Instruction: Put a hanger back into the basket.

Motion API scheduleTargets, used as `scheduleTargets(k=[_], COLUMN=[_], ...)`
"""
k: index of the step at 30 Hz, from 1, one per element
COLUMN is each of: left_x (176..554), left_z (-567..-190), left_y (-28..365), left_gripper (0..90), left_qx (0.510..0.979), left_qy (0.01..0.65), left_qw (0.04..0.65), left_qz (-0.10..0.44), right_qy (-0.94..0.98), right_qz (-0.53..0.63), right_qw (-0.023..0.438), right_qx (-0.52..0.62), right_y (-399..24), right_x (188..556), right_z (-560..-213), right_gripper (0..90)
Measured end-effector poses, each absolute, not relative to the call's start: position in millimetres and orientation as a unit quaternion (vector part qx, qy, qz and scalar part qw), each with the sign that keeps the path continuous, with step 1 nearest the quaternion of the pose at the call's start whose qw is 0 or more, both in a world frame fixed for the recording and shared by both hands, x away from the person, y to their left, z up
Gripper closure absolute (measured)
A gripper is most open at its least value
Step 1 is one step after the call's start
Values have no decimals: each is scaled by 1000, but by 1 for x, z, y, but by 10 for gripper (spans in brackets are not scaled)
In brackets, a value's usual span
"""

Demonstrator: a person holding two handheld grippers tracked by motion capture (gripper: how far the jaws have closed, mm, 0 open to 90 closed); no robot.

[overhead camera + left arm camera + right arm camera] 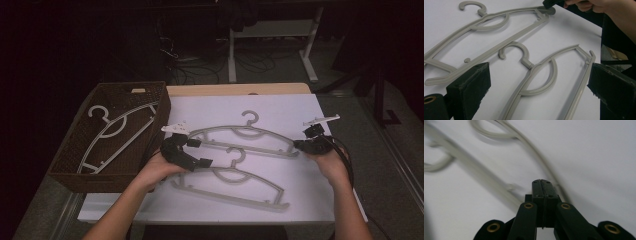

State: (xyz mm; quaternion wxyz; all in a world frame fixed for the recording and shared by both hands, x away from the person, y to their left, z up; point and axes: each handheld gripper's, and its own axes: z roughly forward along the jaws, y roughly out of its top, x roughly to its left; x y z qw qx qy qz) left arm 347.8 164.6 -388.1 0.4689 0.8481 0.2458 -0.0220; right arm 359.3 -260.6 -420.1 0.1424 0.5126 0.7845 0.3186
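Grey far hanger (250,136) on white table (300,200), right end hidden under right gripper (541,181) with jaws pressed together, grip unclear through blur, left gripper (537,82) gaping wide over near hanger (536,75), third hanger (117,132) left in basket (75,150)

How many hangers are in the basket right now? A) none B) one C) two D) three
B: the high view shows a single hanger lying inside the basket, while two others lie on the white sheet.
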Motion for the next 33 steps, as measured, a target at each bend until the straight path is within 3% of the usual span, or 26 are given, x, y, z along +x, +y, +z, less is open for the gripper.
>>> scheduleTargets(k=[25,33], left_x=[351,361], left_z=[-394,-397], left_y=[160,147], left_gripper=[54,56], left_qx=[853,856], left_qy=[258,260], left_qw=[453,448], left_qz=[-8,-11], right_qy=[822,812], right_qz=[285,302], right_qw=[115,132], right_qx=[479,482], right_y=[-234,-235], right_x=[353,355], right_z=[-444,-438], right_gripper=[891,890])
